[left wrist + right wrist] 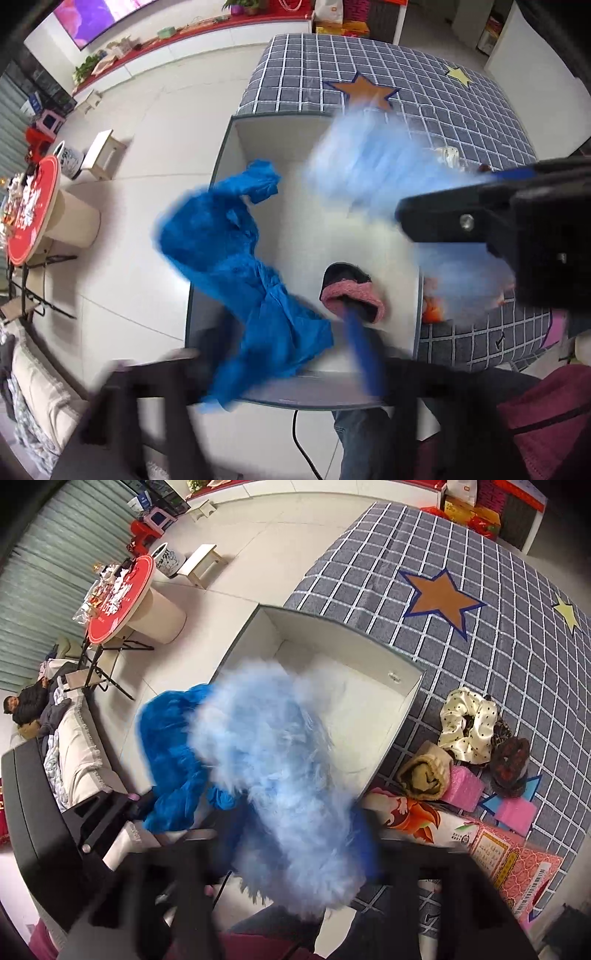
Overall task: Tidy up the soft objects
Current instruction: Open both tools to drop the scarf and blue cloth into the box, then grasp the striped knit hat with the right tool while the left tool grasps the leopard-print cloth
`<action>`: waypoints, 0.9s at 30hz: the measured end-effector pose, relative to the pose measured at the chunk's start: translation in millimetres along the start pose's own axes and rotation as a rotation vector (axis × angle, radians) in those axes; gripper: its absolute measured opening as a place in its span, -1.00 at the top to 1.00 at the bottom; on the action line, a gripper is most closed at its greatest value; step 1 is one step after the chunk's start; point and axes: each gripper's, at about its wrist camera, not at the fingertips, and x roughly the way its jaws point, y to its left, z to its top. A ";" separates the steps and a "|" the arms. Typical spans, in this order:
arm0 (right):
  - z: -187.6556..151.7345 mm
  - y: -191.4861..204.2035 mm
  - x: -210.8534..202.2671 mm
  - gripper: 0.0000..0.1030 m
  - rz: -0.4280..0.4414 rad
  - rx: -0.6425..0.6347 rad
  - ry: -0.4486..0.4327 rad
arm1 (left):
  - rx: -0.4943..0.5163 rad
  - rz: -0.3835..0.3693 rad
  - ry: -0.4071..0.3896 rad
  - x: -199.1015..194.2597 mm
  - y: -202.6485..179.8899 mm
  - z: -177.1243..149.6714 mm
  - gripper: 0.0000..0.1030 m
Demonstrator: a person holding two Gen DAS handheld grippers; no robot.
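A white open box (280, 147) stands at the edge of a grey checked cloth (461, 122). My left gripper (284, 373) is shut on a deep blue cloth (236, 266) that hangs over the box. A pink and black slipper (351, 295) lies inside the box. My right gripper (295, 856) is shut on a fluffy light blue piece (273, 760), held over the box (369, 686); it also shows blurred in the left wrist view (373, 162). The deep blue cloth (173, 760) hangs to its left.
On the cloth (517, 627) to the right of the box lie a dotted cream scrunchie (469, 723), a dark scrunchie (511, 760), a rolled tan cloth (424, 771), pink foam blocks (465, 786) and a printed carton (517, 860). A red round table (122, 598) stands on the floor to the left.
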 end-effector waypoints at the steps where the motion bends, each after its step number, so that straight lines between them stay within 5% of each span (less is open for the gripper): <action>1: 0.1 -0.6 -1.8 -0.47 -0.012 0.001 -0.012 | 0.003 0.001 -0.017 -2.0 0.1 0.2 -0.64; 4: 1.7 -6.1 -5.3 -0.82 -0.006 0.030 -0.029 | -0.008 -0.012 -0.052 -4.8 4.0 2.2 -0.91; 13: -5.7 -56.7 -19.4 -0.83 0.011 0.207 -0.037 | -0.112 -0.248 -0.102 -12.6 16.2 31.1 -0.99; 20: -30.1 -146.3 -60.5 -0.83 -0.062 0.406 -0.080 | 0.162 -0.141 -0.106 -10.4 -50.2 66.3 -0.99; 27: -34.3 -220.3 -63.1 -0.83 -0.169 0.372 0.024 | 0.360 -0.098 -0.082 2.5 -118.0 90.1 -0.99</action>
